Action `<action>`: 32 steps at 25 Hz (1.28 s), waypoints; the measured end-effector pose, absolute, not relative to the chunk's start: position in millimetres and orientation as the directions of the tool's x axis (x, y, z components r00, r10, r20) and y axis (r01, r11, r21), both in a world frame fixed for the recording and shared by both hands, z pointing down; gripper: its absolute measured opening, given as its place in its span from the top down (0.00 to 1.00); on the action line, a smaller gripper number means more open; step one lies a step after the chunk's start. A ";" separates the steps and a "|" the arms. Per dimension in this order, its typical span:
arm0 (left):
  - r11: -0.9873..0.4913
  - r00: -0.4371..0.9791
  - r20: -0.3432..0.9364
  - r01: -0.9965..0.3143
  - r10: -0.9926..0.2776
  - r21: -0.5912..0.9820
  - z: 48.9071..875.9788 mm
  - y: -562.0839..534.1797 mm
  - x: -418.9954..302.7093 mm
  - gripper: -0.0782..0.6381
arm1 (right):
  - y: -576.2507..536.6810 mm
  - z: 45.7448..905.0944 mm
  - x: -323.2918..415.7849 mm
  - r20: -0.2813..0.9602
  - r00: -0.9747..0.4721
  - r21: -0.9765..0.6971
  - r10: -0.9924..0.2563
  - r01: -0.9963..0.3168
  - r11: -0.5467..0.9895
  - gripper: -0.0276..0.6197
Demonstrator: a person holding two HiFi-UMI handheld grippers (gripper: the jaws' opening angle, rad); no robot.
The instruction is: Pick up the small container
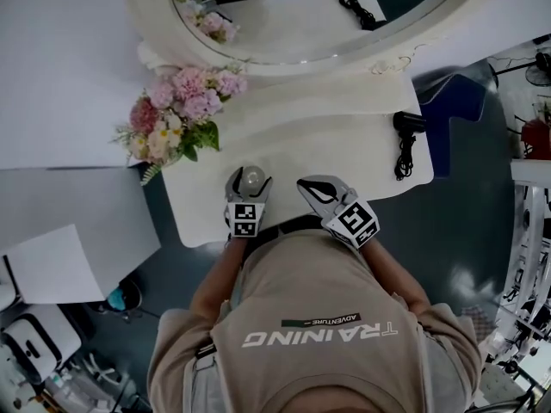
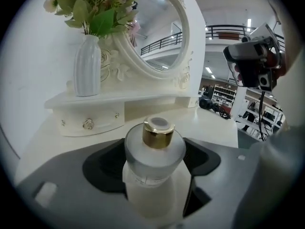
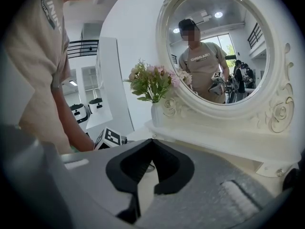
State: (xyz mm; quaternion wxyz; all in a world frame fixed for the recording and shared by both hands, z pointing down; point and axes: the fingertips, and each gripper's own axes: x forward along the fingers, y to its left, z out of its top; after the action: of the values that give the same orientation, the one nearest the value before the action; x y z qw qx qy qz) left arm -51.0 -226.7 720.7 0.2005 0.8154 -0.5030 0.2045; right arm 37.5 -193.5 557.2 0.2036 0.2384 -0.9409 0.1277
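Note:
The small container (image 1: 252,177) is a frosted glass bottle (image 2: 155,149) with a gold cap. It stands upright near the front left of the white dressing table (image 1: 344,157). My left gripper (image 1: 250,174) is open wide around it. In the left gripper view the bottle stands between the two grey jaws of the left gripper (image 2: 153,144), with dark hollows showing on either side. My right gripper (image 1: 303,185) hovers just to the right of the bottle, over the table's front edge. The right gripper (image 3: 151,141) is shut, its tips meeting with nothing held.
A white vase of pink flowers (image 1: 176,110) stands at the table's back left on a raised drawer shelf (image 2: 90,118). An oval mirror (image 1: 327,15) rises behind. A black hair dryer with its cord (image 1: 405,136) lies at the table's right end.

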 end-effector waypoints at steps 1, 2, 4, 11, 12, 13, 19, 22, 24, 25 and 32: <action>-0.414 0.409 0.535 -0.903 -0.739 0.118 722.5 -229.2 -49.5 0.36 | -195.6 556.6 37.0 0.435 -0.805 -0.145 -0.403 -0.504 0.851 0.95; -0.414 0.407 0.536 -0.903 -0.740 0.114 724.6 -232.0 -48.0 0.36 | -197.8 556.8 37.4 0.427 -0.806 -0.153 -0.409 -0.510 0.846 0.95; -0.416 0.403 0.538 -0.903 -0.740 0.104 728.5 -238.0 -45.0 0.36 | -202.4 559.1 39.8 0.421 -0.805 -0.179 -0.418 -0.525 0.832 0.95; -0.416 0.377 0.540 -0.908 -0.753 0.055 733.7 -246.7 -41.5 0.37 | -212.4 559.9 44.3 0.420 -0.804 -0.206 -0.420 -0.535 0.819 0.95; -0.415 0.374 0.540 -0.908 -0.754 0.049 734.3 -246.7 -41.9 0.37 | -213.7 560.2 45.2 0.419 -0.804 -0.209 -0.422 -0.537 0.817 0.95; -0.414 0.370 0.540 -0.909 -0.756 0.044 734.4 -247.0 -41.9 0.37 | -214.8 560.2 46.2 0.417 -0.804 -0.213 -0.424 -0.540 0.814 0.95; -0.412 0.357 0.542 -0.911 -0.760 0.022 734.5 -247.6 -42.4 0.38 | -214.2 559.9 43.7 0.404 -0.816 -0.231 -0.414 -0.529 0.817 0.95; -0.421 0.354 0.558 -0.907 -0.750 0.010 735.5 -247.3 -41.3 0.39 | -212.0 559.0 42.2 0.395 -0.824 -0.233 -0.406 -0.517 0.823 0.95; -0.423 0.348 0.569 -0.906 -0.745 0.000 735.8 -247.7 -40.8 0.39 | -211.0 558.9 43.5 0.391 -0.827 -0.234 -0.404 -0.513 0.826 0.95; -0.424 0.348 0.571 -0.906 -0.744 0.000 734.8 -247.4 -41.0 0.39 | -210.1 559.4 44.5 0.391 -0.828 -0.235 -0.403 -0.513 0.826 0.95; -0.449 0.388 0.546 -0.893 -0.742 0.025 702.9 -238.3 -42.1 0.39 | -201.2 563.5 50.1 0.385 -0.828 -0.247 -0.408 -0.518 0.819 0.95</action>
State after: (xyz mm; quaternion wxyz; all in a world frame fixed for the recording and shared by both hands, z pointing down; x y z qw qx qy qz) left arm -42.1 -238.3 702.9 0.1597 0.8176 -0.5002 0.2364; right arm 50.1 -201.2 563.5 0.1595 0.2460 -0.9403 0.1728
